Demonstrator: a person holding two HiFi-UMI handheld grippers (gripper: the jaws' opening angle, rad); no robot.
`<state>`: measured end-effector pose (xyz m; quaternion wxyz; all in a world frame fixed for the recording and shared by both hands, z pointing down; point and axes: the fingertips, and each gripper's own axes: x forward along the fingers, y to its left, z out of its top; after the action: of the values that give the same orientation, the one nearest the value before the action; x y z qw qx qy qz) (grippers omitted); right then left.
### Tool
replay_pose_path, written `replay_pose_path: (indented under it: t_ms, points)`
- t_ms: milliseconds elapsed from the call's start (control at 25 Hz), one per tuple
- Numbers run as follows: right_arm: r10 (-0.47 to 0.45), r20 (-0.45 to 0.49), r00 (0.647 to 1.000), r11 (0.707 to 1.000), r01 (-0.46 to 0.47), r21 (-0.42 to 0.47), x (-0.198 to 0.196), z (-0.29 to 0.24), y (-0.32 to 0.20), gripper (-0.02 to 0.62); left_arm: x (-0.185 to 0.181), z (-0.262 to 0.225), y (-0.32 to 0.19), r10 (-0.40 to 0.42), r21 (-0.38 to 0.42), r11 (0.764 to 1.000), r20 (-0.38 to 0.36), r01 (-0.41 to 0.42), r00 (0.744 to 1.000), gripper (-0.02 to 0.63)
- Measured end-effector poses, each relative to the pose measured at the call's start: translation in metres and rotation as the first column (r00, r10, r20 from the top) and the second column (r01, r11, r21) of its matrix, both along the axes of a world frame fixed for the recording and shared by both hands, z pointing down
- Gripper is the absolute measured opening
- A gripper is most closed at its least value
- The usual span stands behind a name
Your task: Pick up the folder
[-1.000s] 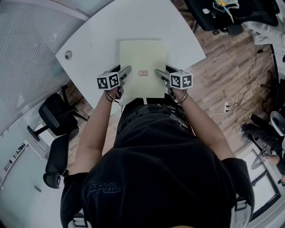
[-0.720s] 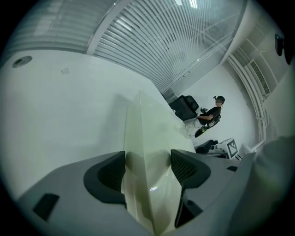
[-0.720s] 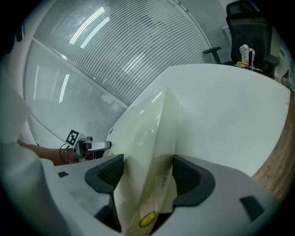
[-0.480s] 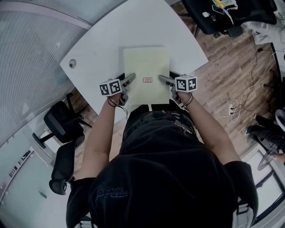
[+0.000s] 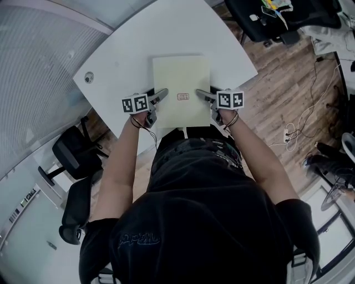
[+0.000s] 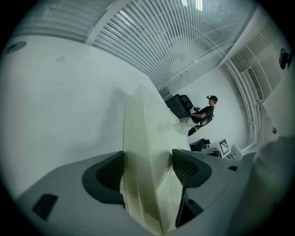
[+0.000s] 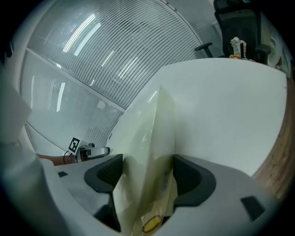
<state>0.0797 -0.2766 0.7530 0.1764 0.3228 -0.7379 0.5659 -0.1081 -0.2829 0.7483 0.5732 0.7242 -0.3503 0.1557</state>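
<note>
A pale yellow folder (image 5: 181, 83) with a small red label lies on the white table (image 5: 138, 44), close to its near edge. My left gripper (image 5: 162, 94) stands at the folder's left side and my right gripper (image 5: 199, 94) at its right side. In the left gripper view the folder (image 6: 143, 138) runs edge-on between the jaws of the left gripper (image 6: 147, 159), which are opening and spread wide. The right gripper view shows the folder (image 7: 152, 138) passing between the right gripper (image 7: 147, 163), whose jaws are spread as wide. Neither pair clamps it.
A cable grommet (image 5: 89, 78) is set in the table's left part. Black office chairs stand at the left (image 5: 72, 155) and the upper right (image 5: 283, 16). Cables (image 5: 305, 116) trail over the wooden floor on the right. A ribbed glass wall runs along the left.
Both grippers stay at the folder's two sides and the folder stays where it was. Only the head view has shifted a little.
</note>
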Motion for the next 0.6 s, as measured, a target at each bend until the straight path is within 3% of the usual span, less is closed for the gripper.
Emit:
replay_pose_path:
  t_ms: [240, 600]
  points:
    - [0.046, 0.001, 0.999, 0.999, -0.047, 0.016, 0.005, -0.002, -0.006, 0.33, 0.006, 0.001, -0.005, -0.003, -0.002, 1.0, 0.018, 0.003, 1.0, 0.328]
    - [0.043, -0.055, 0.998, 0.988, -0.034, 0.152, -0.005, -0.047, 0.009, 0.33, 0.0, -0.045, 0.014, 0.042, 0.141, 0.989, 0.04, -0.048, 0.998, 0.33]
